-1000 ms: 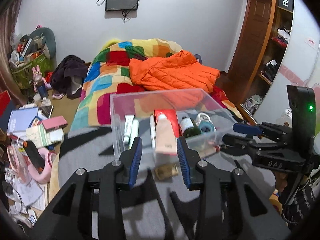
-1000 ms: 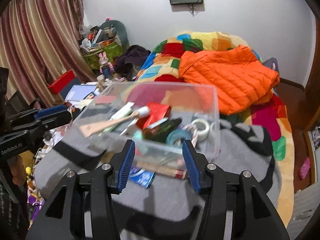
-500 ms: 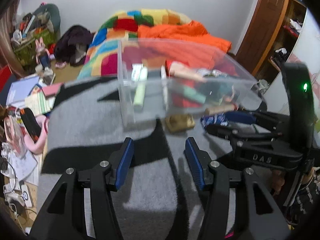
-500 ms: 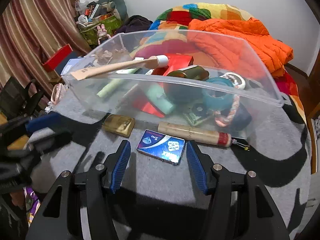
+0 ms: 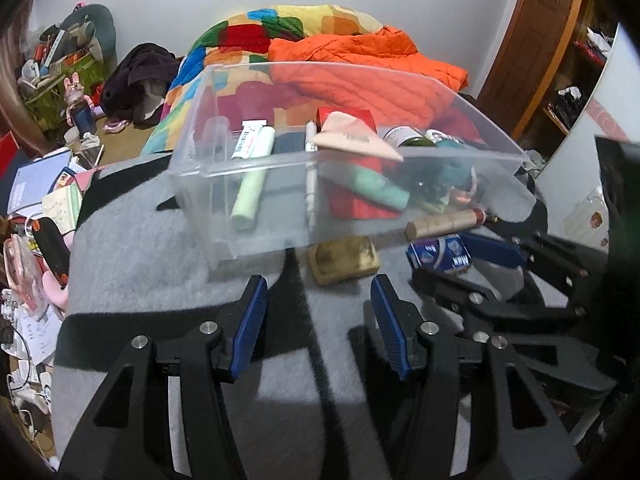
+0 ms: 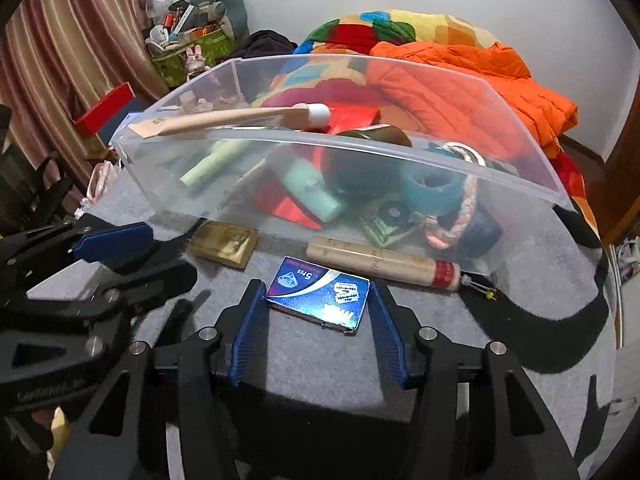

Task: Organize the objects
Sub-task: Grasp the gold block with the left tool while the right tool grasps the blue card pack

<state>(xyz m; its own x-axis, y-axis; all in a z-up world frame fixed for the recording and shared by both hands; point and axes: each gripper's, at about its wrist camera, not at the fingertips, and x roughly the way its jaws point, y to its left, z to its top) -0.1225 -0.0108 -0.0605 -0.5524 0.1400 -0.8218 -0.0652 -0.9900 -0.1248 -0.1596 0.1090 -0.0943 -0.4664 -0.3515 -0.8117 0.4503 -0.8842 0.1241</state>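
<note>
A clear plastic bin (image 5: 256,172) (image 6: 520,200) stands on the grey mat, holding tubes, a red box, a bottle and tape rolls. In front of it lie a gold block (image 5: 344,258) (image 6: 224,243), a blue box (image 5: 438,251) (image 6: 318,295) and a tan cylinder with a red end (image 5: 444,224) (image 6: 384,263). My left gripper (image 5: 318,304) is open, just short of the gold block. My right gripper (image 6: 318,298) is open with the blue box between its fingertips, and it also shows at the right of the left wrist view (image 5: 460,258).
The grey mat (image 5: 160,280) covers the table. Behind the bin is a bed with a patchwork quilt (image 5: 304,24) and an orange jacket (image 6: 480,80). Books and clutter (image 5: 36,192) lie on the floor at left. A wooden cabinet (image 5: 532,40) stands at right.
Both grippers have come down and forward towards the mat in front of the bin. The right gripper's fingertips now flank the blue box. The left gripper has neared the gold block.
</note>
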